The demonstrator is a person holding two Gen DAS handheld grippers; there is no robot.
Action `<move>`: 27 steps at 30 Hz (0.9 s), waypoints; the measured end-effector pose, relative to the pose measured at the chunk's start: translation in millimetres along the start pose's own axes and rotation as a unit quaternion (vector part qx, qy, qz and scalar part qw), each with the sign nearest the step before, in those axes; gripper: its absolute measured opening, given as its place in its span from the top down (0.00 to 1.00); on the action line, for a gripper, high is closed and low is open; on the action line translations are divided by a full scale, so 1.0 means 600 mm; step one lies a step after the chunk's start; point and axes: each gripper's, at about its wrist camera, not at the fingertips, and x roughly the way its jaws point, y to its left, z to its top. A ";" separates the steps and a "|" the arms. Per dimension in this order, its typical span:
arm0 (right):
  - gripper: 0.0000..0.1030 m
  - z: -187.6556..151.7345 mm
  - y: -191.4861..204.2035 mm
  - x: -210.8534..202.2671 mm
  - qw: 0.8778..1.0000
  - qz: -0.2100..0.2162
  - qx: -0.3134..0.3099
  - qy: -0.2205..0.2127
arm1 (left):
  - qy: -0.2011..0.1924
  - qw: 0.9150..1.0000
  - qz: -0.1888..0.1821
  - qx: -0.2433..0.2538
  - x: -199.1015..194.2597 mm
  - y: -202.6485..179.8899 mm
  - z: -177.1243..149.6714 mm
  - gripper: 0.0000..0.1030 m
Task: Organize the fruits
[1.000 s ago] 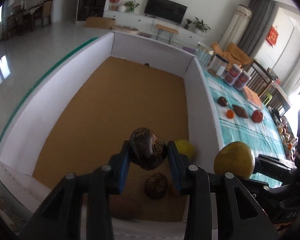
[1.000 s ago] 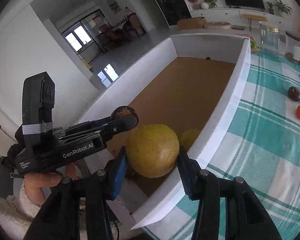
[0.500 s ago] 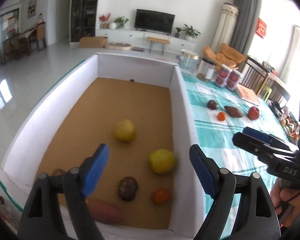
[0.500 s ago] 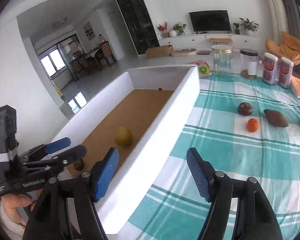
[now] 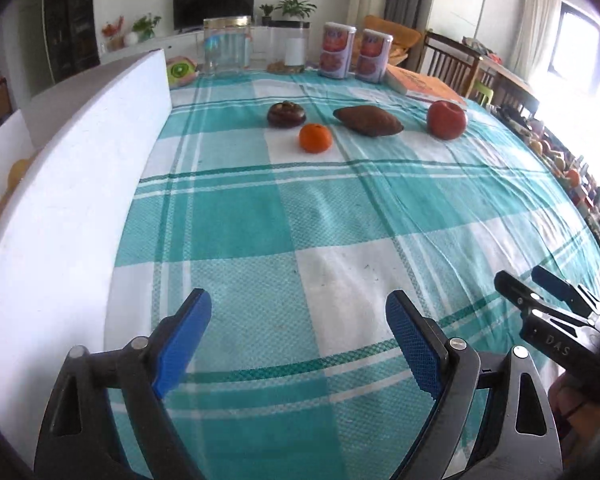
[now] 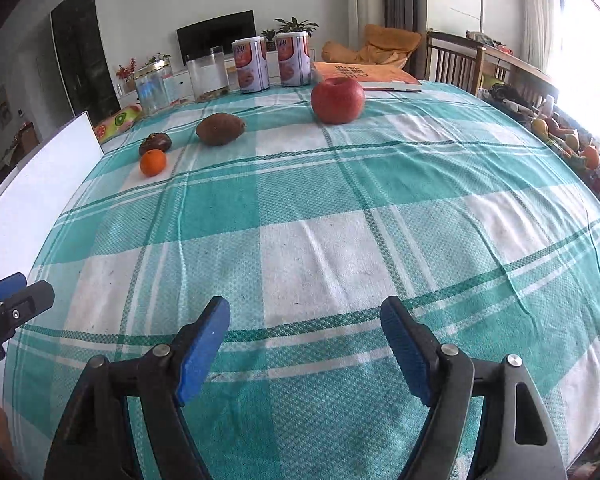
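On the teal checked tablecloth (image 5: 260, 220) lie a dark round fruit (image 5: 286, 114), a small orange (image 5: 315, 138), a brown oblong fruit (image 5: 368, 121) and a red apple (image 5: 446, 119). They also show in the right wrist view: dark fruit (image 6: 155, 143), orange (image 6: 153, 162), brown fruit (image 6: 220, 129), apple (image 6: 337, 100). My left gripper (image 5: 298, 340) is open and empty over the near cloth. My right gripper (image 6: 305, 348) is open and empty, and appears at right in the left wrist view (image 5: 548, 292). The white box wall (image 5: 72, 200) stands at left.
Two red cans (image 5: 354, 56), clear jars (image 5: 225, 46) and an orange book (image 5: 424, 84) stand at the table's far end. A yellow fruit (image 5: 18, 170) shows inside the box. Chairs (image 6: 452, 60) and clutter line the right side.
Both grippers let go of their fruits into the box, opened, and swung right from the box to face the tablecloth and the fruits on it.
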 end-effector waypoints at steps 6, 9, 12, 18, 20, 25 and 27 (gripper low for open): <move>0.25 -0.002 0.015 0.017 1.000 -0.014 -0.019 0.013 | 0.015 1.000 0.025 -0.003 0.048 0.007 0.000 0.12; 0.24 -0.004 0.010 0.020 1.000 -0.011 -0.009 0.017 | 0.012 0.999 0.041 0.008 0.050 0.001 -0.005 0.11; 0.23 -0.003 0.013 0.023 1.000 -0.013 -0.013 0.019 | 0.017 0.999 0.046 0.013 0.054 -0.002 -0.003 0.07; 0.18 -0.003 0.015 0.025 1.000 -0.013 -0.017 0.023 | 0.019 0.999 0.049 0.012 0.060 0.000 0.000 0.05; 0.16 -0.004 0.015 0.025 1.000 -0.011 -0.017 0.024 | 0.020 0.999 0.049 0.012 0.061 0.000 0.000 0.05; 0.14 -0.003 0.016 0.026 1.000 -0.008 -0.017 0.026 | 0.020 0.999 0.049 0.011 0.061 0.000 0.000 0.05; 0.13 -0.004 0.016 0.026 1.000 -0.006 -0.016 0.026 | 0.020 0.999 0.049 0.011 0.061 0.000 0.000 0.05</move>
